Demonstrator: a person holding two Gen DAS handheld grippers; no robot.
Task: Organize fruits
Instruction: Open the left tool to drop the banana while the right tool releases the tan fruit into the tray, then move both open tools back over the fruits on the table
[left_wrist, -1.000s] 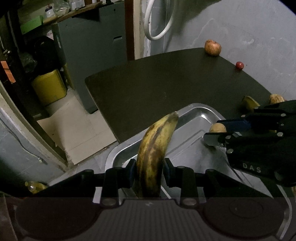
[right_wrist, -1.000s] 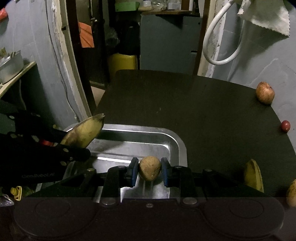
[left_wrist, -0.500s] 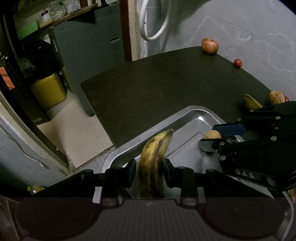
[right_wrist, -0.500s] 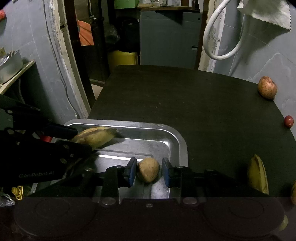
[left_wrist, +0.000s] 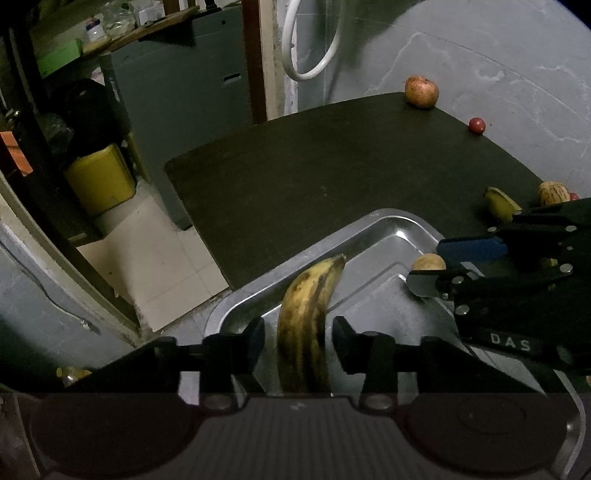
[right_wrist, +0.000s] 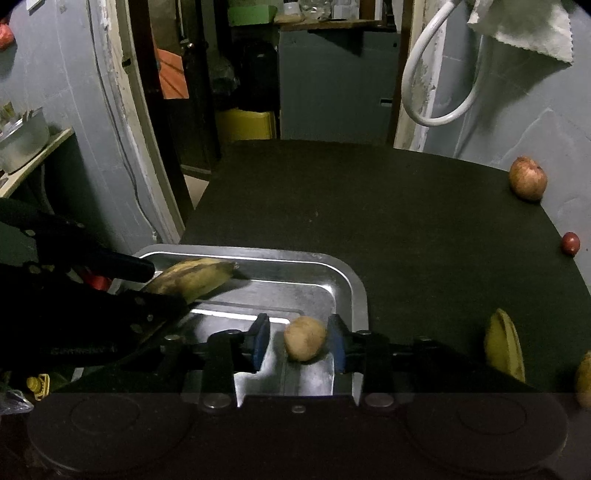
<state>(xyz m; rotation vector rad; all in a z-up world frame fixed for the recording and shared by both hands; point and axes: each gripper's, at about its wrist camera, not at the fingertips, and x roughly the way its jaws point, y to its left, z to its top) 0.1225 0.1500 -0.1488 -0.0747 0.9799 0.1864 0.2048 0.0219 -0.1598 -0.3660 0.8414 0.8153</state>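
A spotted yellow banana (left_wrist: 306, 325) lies in the steel tray (left_wrist: 388, 218) between the fingers of my left gripper (left_wrist: 297, 347). Its jaws are opening, with a small gap at each pad. A small round brown fruit (right_wrist: 304, 338) rests on the tray floor (right_wrist: 347, 280) between the blue pads of my right gripper (right_wrist: 299, 341). Those jaws are opening too and stand just clear of it. In the right wrist view the banana (right_wrist: 192, 278) shows at the tray's left side, in the left gripper (right_wrist: 162, 288).
On the black table (right_wrist: 406, 221) lie a reddish apple-like fruit (right_wrist: 527, 178), a small red fruit (right_wrist: 570, 243), a second banana (right_wrist: 504, 345) and a tan striped fruit (left_wrist: 553, 192), all along the right side by the wall. The table's left edge drops to the floor, where a yellow container (left_wrist: 99, 177) stands.
The banana has tipped down from upright into the tray. Both pairs of jaws have widened and let go of the banana and the brown fruit, which now rest on the tray.
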